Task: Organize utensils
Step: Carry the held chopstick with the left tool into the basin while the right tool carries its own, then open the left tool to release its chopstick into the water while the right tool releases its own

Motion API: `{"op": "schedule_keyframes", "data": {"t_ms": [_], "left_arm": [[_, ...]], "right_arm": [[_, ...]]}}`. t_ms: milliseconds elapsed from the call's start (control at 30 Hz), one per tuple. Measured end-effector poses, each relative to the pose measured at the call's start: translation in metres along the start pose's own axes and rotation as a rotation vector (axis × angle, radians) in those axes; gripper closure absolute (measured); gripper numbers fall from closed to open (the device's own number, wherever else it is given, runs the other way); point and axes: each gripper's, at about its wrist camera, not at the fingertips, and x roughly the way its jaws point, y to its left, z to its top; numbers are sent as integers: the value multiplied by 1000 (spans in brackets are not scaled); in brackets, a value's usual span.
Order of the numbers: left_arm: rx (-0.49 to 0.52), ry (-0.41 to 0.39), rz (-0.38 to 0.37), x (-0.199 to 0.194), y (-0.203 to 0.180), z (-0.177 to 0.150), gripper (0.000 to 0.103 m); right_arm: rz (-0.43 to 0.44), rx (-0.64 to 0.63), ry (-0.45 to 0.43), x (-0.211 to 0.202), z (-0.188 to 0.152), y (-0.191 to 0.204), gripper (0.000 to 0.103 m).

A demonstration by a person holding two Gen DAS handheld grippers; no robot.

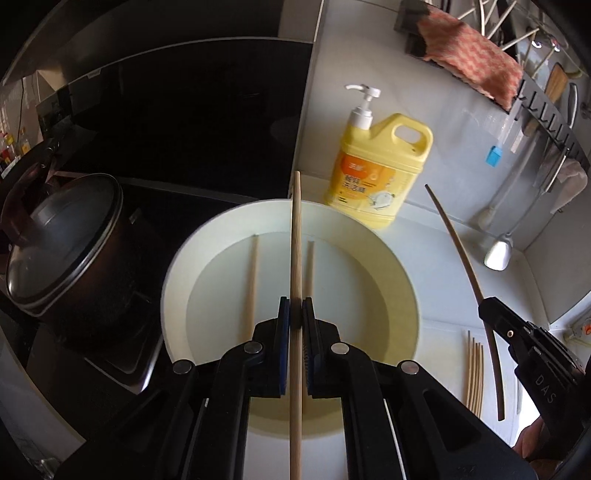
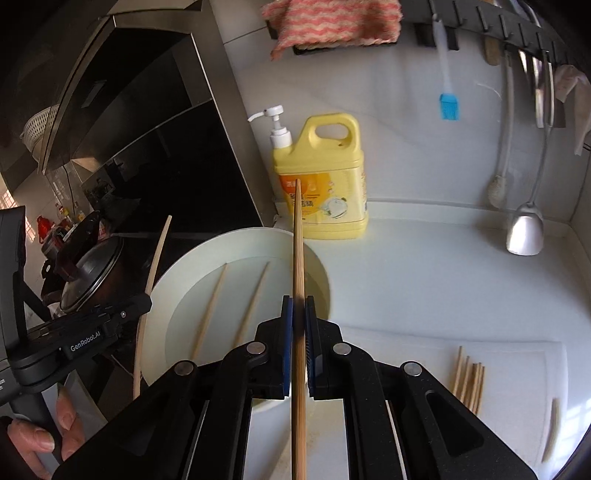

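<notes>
My left gripper (image 1: 296, 308) is shut on a wooden chopstick (image 1: 296, 236) held above the white basin (image 1: 173, 291). Two chopsticks (image 1: 250, 284) lie in the basin's water. My right gripper (image 2: 298, 308) is shut on another chopstick (image 2: 297, 243) over the basin's right rim (image 2: 162, 280). In the left wrist view the right gripper (image 1: 487, 308) shows at the right with its chopstick (image 1: 461, 247). In the right wrist view the left gripper (image 2: 146, 301) shows at the left with its chopstick (image 2: 157, 254). A bundle of several chopsticks (image 2: 469, 380) lies on the white board (image 2: 517, 369).
A yellow dish soap bottle (image 2: 325, 177) stands behind the basin. A dark lidded pot (image 1: 62, 243) sits on the stove to the left. A ladle (image 2: 524, 229), a blue brush (image 2: 448, 105) and a pink cloth (image 2: 332, 22) hang on the wall rack.
</notes>
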Motion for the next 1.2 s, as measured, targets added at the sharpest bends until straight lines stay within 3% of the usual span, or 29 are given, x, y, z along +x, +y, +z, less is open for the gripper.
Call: {"op": "schedule_keyframes", "data": {"t_ms": [133,467,767,1033,1133,1200], "left_arm": [[10,57,-18,37,24,16,96],[63,215,-78,109,41,13,96],[70,268,-105,139,36,14,96],[102,283,-76,145,31,14,95],[87,275,-78,140,34,15,84],[73,258,-79,131,40,16,67]], "right_arm": [[10,37,65,46,5,24,97],[-31,112,242,123,-7,42,97],[-59,158,333,144,-14,38,97],[-61,157,366,153,-16,42,93],[-65,158,343,148,-15,41,88],[-67,148,319,141,-14,42,88]]}}
